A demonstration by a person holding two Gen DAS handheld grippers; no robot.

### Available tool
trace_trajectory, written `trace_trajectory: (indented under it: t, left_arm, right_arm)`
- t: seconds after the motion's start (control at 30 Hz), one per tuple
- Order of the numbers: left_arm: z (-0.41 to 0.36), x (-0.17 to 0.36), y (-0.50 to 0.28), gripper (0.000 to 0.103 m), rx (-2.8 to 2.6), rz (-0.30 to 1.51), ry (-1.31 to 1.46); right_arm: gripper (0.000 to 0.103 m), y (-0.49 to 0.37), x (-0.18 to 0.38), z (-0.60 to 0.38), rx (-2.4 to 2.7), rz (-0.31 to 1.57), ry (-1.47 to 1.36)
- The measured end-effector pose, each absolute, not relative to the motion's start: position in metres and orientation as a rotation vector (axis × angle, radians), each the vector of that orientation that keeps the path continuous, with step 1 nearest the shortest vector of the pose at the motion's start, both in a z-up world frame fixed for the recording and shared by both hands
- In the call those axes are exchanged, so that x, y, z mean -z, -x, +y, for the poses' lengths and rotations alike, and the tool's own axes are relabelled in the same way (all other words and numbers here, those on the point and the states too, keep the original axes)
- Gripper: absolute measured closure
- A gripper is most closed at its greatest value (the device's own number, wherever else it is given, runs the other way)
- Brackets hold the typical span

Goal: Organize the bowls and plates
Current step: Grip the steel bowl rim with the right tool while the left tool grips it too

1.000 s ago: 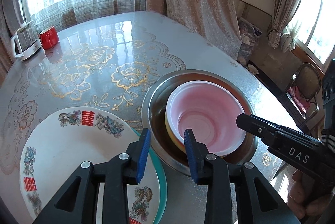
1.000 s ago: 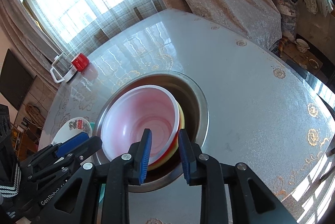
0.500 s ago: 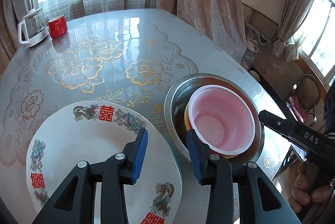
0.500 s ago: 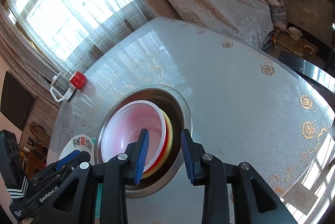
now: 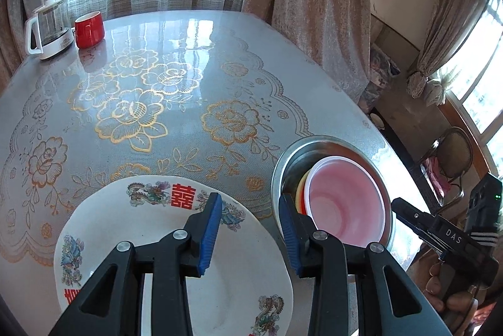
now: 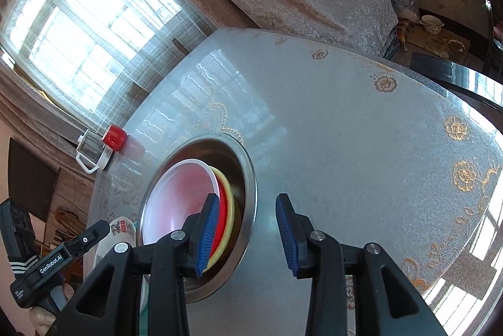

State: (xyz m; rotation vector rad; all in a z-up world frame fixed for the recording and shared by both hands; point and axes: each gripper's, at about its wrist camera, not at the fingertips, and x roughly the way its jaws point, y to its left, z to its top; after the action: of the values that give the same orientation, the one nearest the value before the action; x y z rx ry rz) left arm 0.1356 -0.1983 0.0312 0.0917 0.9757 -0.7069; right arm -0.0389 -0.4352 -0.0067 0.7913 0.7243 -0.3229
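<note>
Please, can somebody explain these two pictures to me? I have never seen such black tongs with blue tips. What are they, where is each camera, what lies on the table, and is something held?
No robot here: a person holds one hand-held black gripper with blue-padded jaws in each hand. A fisheye camera on each looks forward along its jaws, so one picture comes from the left gripper, one from the right gripper.

On the glossy floral table lie a white plate with red characters and dragons and a steel basin holding a stack of bowls, the pale pink plastic bowl on top. At the far edge stand a red cup and a glass kettle.

Nothing is held. The left jaws are closing slightly, the right jaws opening, both empty.
</note>
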Motion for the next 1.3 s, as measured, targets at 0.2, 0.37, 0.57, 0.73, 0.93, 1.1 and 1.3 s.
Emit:
trace_trajectory:
  t: [0.2, 0.37, 0.57, 0.73, 0.93, 1.1, 1.3]
  left_arm:
    - [-0.220, -0.027, -0.140, 0.068, 0.722, 0.962, -0.189]
    - [-0.231, -0.020, -0.148, 0.069, 0.731, 0.976, -0.222]
    - [-0.242, -0.015, -0.151, 0.069, 0.747, 0.988, -0.244]
    - [-0.250, -0.010, -0.154, 0.069, 0.755, 0.999, -0.268]
    - [-0.260, -0.003, -0.151, 0.070, 0.767, 1.004, -0.306]
    - [-0.270, 0.005, -0.147, 0.080, 0.773, 1.006, -0.343]
    - [-0.278, 0.012, -0.143, 0.087, 0.769, 0.990, -0.386]
  right_arm:
    - [0.066, 0.037, 0.011, -0.431, 0.296, 0.733, -0.782]
    - [0.066, 0.036, 0.013, -0.429, 0.289, 0.737, -0.762]
    - [0.066, 0.037, 0.015, -0.431, 0.288, 0.734, -0.759]
    - [0.066, 0.037, 0.015, -0.430, 0.291, 0.735, -0.752]
    - [0.065, 0.039, 0.016, -0.429, 0.293, 0.740, -0.738]
    - [0.065, 0.035, 0.024, -0.424, 0.273, 0.780, -0.729]
    - [0.065, 0.033, 0.023, -0.422, 0.275, 0.765, -0.710]
